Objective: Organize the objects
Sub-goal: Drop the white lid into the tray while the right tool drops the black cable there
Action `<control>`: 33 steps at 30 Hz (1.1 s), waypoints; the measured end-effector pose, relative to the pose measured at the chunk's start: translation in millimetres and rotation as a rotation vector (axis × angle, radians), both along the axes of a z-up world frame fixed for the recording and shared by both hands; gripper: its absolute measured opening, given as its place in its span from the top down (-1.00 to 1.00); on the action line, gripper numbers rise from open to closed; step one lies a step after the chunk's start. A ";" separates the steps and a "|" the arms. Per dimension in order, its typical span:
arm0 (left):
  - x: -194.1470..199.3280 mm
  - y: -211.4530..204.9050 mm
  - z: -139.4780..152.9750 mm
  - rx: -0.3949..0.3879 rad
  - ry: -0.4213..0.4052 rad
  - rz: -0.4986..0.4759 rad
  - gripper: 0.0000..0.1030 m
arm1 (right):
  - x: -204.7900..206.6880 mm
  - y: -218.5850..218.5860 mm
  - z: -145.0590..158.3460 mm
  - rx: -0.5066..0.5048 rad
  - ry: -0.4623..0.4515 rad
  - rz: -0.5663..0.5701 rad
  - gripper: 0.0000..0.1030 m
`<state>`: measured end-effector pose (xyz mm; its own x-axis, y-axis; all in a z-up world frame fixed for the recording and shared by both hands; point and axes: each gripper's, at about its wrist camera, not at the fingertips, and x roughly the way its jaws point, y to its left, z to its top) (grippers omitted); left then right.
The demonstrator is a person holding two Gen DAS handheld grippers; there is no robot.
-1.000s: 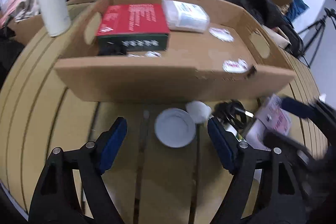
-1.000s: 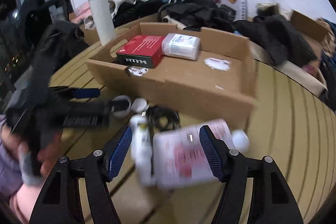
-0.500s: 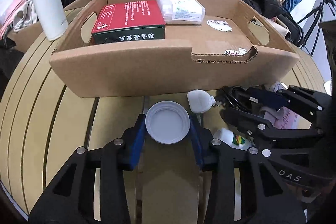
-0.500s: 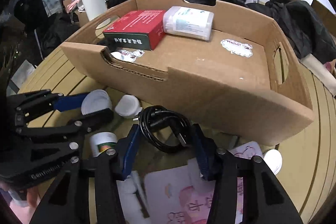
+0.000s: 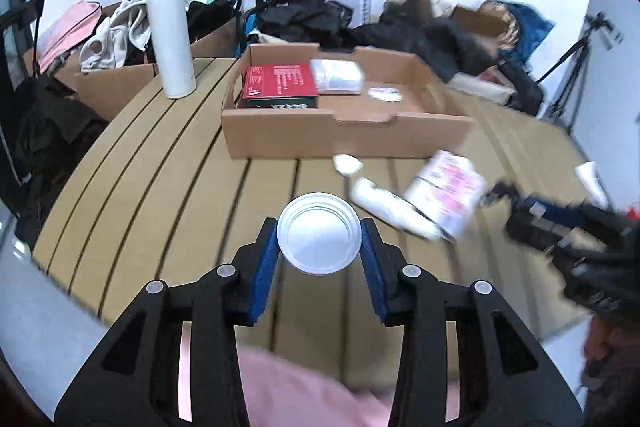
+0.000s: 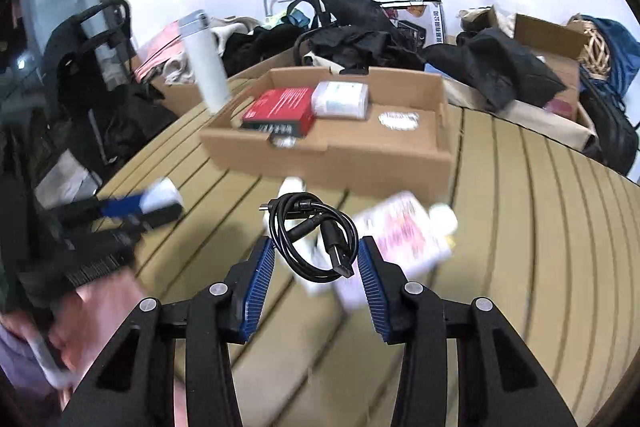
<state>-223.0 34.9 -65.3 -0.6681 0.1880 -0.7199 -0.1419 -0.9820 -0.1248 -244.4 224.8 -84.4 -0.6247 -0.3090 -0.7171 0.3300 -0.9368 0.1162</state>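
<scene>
My left gripper [image 5: 319,227] is shut on a round white lid [image 5: 318,245], held above the slatted wooden table [image 5: 160,187]. A coiled black cable [image 6: 338,253] hangs between the blue pads of my right gripper [image 6: 316,245], lifted off the table, and the jaws are still closing on it. Behind both stands an open cardboard tray [image 5: 344,139] with a red box [image 5: 280,85] and a white tissue pack [image 5: 338,75] inside. The other gripper shows as a blur at the edge of each wrist view.
On the table in front of the tray lie a pink-and-white packet [image 5: 444,191], a white tube [image 5: 392,207] and a small white plug [image 5: 347,163]. A tall white flask [image 5: 170,39] stands at the back left. Bags, clothes and boxes ring the table.
Both grippers closed, the left on the lid and the right on the cable, then rose and drew back from the tray with them.
</scene>
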 end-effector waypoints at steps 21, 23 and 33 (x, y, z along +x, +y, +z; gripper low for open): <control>-82.5 -10.3 66.1 0.169 0.018 -0.022 0.30 | -28.4 13.5 66.0 -0.107 0.074 0.055 0.09; -118.8 -7.7 60.8 0.191 -0.028 -0.038 0.30 | -69.1 3.6 66.8 -0.090 0.062 0.047 0.09; -254.5 -4.8 -45.5 0.170 -0.254 0.021 0.30 | -259.6 -56.1 -14.6 -0.050 -0.192 0.006 0.09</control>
